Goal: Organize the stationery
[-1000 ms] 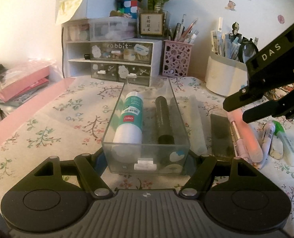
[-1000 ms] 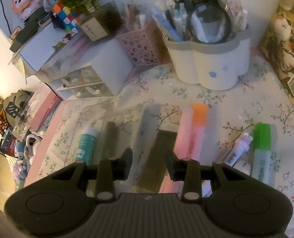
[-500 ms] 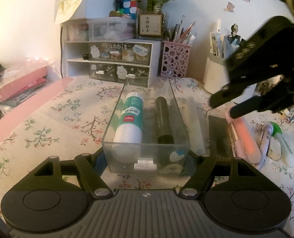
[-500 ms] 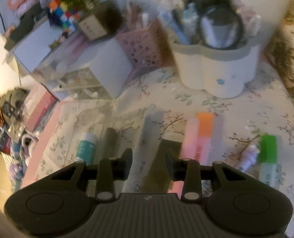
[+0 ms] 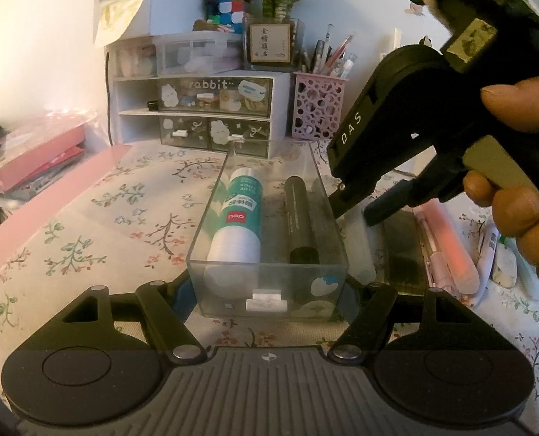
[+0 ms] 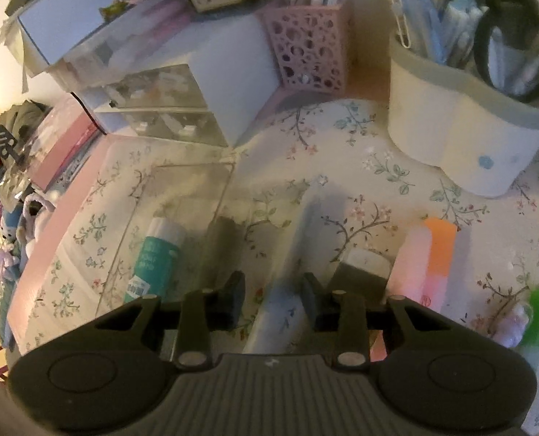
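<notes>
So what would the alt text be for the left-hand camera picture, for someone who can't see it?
A clear plastic box sits clamped between the left gripper fingers on a floral tablecloth, holding a glue stick and a dark tube. At right, a hand lowers the right gripper over a whitish pen lying beside the box.
</notes>
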Available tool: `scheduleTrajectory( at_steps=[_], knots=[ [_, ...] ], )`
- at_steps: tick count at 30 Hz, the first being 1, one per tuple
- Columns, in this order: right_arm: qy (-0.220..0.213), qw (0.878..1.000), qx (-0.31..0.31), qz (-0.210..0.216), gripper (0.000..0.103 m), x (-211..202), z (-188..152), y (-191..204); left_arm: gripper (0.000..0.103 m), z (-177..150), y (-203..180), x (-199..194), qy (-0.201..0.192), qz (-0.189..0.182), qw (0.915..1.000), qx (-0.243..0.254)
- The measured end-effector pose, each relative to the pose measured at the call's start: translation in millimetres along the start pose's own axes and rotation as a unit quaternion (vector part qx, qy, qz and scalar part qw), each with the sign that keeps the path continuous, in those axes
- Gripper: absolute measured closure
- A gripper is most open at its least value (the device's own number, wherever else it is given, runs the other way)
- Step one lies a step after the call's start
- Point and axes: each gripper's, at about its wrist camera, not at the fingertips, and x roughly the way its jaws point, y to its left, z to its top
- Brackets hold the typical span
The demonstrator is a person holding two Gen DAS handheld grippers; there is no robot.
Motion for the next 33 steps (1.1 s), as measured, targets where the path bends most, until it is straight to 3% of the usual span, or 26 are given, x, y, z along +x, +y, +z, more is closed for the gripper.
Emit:
scheduleTrajectory(
  at_steps=[1,7,24,33],
  knots=[
    [0.001,1.0,-0.001,-0.006,0.096,0.5,0.7,0.6,0.031,0.0,-0.2,0.1,0.0,0.0,1.0,0.001],
    [-0.003,1.0,0.006,0.003,0.098,3.0,0.4,-0.8,0.03,-0.3,-1.4,-0.2,0.001,0.001,1.0,0.004],
    [-0.02,0.99,0.118,0.077,0.099,-14.1,-19.9,-40.3,0.031,0.2,-2.6,0.3,0.001,-0.002,1.0,0.007],
    [-0.041,0.984,0.141,0.097,0.099,-34.7,-20.0,-42.2,0.031,0.1,-2.0,0.5,0.002,-0.002,1.0,0.009]
  ],
)
